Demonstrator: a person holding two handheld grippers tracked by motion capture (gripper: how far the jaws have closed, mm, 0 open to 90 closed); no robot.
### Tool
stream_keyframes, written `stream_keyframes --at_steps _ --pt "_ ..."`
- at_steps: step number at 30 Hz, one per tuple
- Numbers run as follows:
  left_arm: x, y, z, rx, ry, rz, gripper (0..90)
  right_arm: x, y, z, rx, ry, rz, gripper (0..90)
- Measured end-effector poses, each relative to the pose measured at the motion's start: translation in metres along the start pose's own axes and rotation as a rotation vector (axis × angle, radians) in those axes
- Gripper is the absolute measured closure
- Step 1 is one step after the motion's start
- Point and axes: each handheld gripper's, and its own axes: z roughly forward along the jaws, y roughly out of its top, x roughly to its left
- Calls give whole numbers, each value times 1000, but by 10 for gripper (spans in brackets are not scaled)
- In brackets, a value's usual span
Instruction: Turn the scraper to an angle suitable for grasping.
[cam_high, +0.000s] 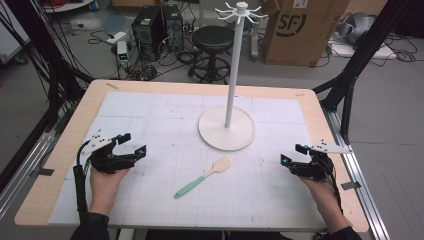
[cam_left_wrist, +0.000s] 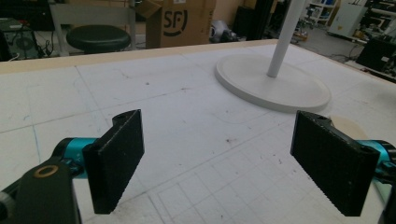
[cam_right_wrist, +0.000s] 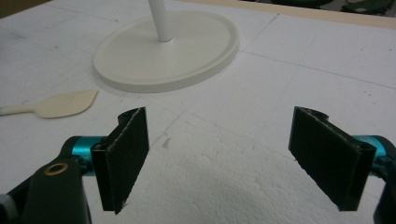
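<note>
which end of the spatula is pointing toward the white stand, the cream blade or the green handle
The cream blade end of the spatula points toward the white stand's round base. The mint-green handle angles away, toward the near table edge.

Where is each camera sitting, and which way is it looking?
High view: above the person's side, looking forward and down on the table; both hands, left claw, right claw.
Left gripper view: on the left claw, facing the stand; its open jaws show.
Right gripper view: on the right claw, facing the stand and spatula; open jaws.
All views share the stand.
</note>
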Motion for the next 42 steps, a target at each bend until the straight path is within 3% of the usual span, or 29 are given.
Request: stream_keyframes --at_steps 6,17,23,35,42 --pt "-6 3 1 -25 -33 25 178 -2 0 2 -1 8 7 192" --pt "-33 10 7 -2 -88 79 192 5 1 -2 3 -14 -36 193" --pt "-55 12 23 62 -122 101 211 4 0 0 10 -11 -31 193" --pt "-107 6 66 151 -250 137 243 3 0 2 20 -17 -33 193" --pt "-130 -1 88 234 -271 180 303 5 -1 3 26 -15 -41 194"
